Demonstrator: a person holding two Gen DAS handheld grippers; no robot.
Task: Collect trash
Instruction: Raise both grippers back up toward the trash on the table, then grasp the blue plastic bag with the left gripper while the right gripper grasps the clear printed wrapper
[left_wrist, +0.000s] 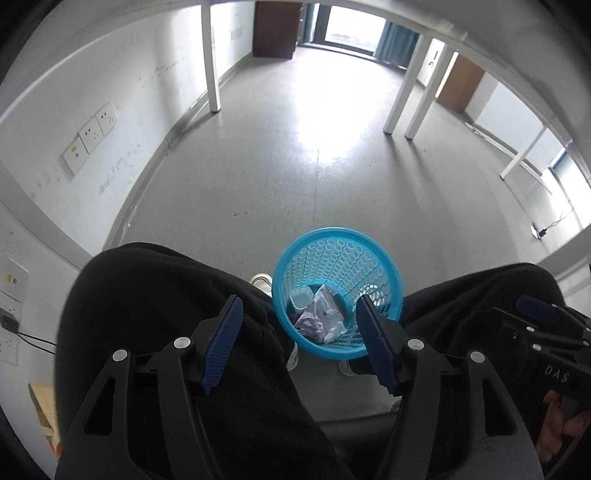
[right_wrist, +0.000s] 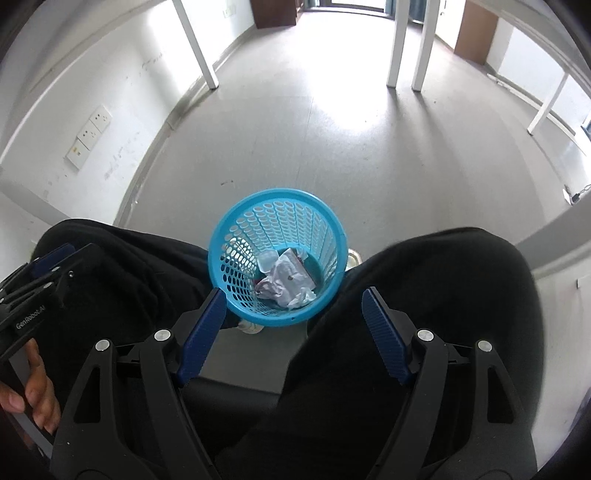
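A blue perforated waste basket (left_wrist: 334, 251) stands on the floor between the seated person's knees; it also shows in the right wrist view (right_wrist: 273, 221). Inside lie crumpled paper and wrappers (left_wrist: 319, 317) (right_wrist: 282, 282) and a small clear plastic cup (left_wrist: 300, 297) (right_wrist: 266, 260). My left gripper (left_wrist: 300, 341) is open and empty, held above the left thigh and the basket's near rim. My right gripper (right_wrist: 293, 334) is open and empty, just above the basket's near rim. The right gripper also appears at the right edge of the left wrist view (left_wrist: 539, 314).
The person's black-trousered legs (left_wrist: 166, 295) (right_wrist: 443, 295) flank the basket, with shoes (left_wrist: 261, 280) beside it. White table legs (left_wrist: 212, 55) (right_wrist: 397, 44) stand farther off on the grey floor. A wall with sockets (left_wrist: 90, 140) runs along the left.
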